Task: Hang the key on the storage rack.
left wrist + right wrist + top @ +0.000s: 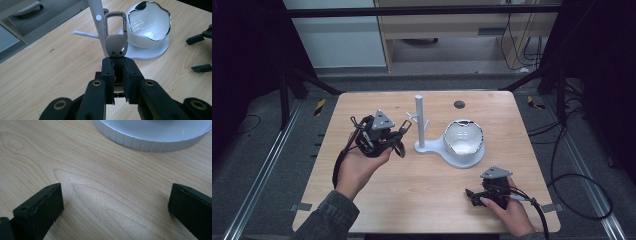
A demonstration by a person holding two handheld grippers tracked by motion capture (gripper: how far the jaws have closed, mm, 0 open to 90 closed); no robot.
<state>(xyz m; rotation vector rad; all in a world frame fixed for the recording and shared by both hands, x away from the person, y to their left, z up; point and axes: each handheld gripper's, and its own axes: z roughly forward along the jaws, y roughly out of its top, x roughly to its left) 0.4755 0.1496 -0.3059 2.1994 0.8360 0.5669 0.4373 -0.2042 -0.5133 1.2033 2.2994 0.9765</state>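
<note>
Metal keyring clip [116,37], centre of the left gripper view, stands up from the left gripper [117,71], clenched on its lower end, just before the white stand [420,122]. At lower right of the high view, the right gripper [473,196] rests released on the wooden table [422,190].

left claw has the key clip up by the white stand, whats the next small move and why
Probably ease the left claw forward and up so the key clip loop meets a peg on the stand. The clip is clamped upright, its loop right in front of the post but not yet on any peg.
</note>
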